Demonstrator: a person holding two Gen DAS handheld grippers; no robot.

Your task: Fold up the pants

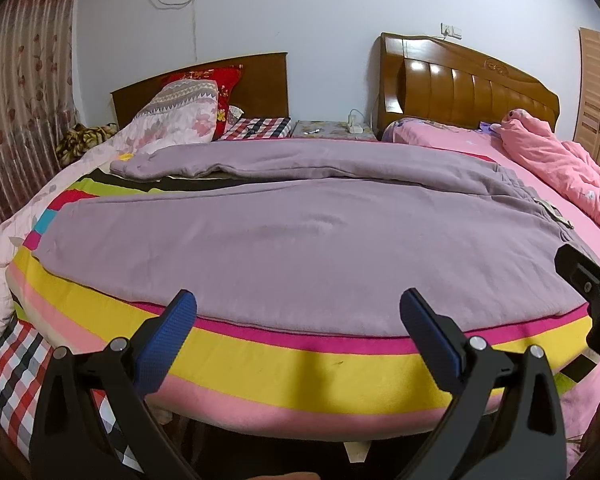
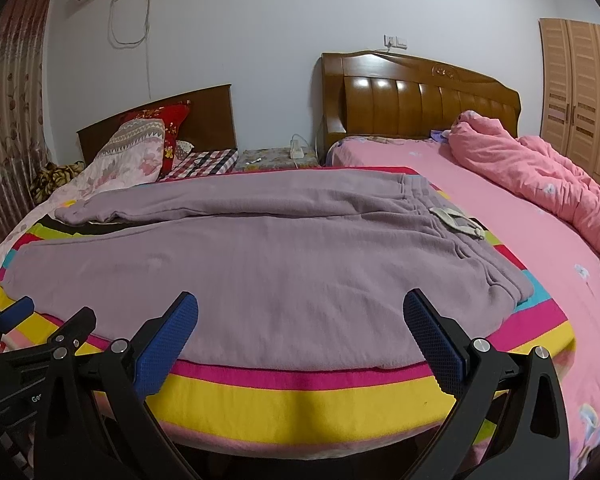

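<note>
Left gripper (image 1: 298,322): jaws spread wide, blue pads (image 1: 168,344) hovering at the bottom of the frame over the near edge of the striped blanket (image 1: 300,368), nothing between them. Right gripper (image 2: 300,324): jaws likewise wide and holding nothing, in the same low position in its own view; its black body also shows at the right edge of the left wrist view, just beside the left gripper.

Mauve sweatpants (image 2: 260,264): laid flat on the striped blanket across the centre of both frames, legs running toward the left, the near leg broad and smooth, the far leg narrower behind it with a dark gap between them at upper left. Waistband (image 2: 424,192) at centre right, a pale drawstring (image 2: 456,220) lying on it (its ends trail off toward the blanket's edge).

Blanket: bands of yellow, magenta and pink along the near edge. To the right lies a pink bedsheet (image 2: 512,248) with a bunched pink quilt (image 2: 540,176) at upper right. Wooden headboard (image 2: 420,100) at upper centre; floral pillow (image 2: 128,152) at upper left.
</note>
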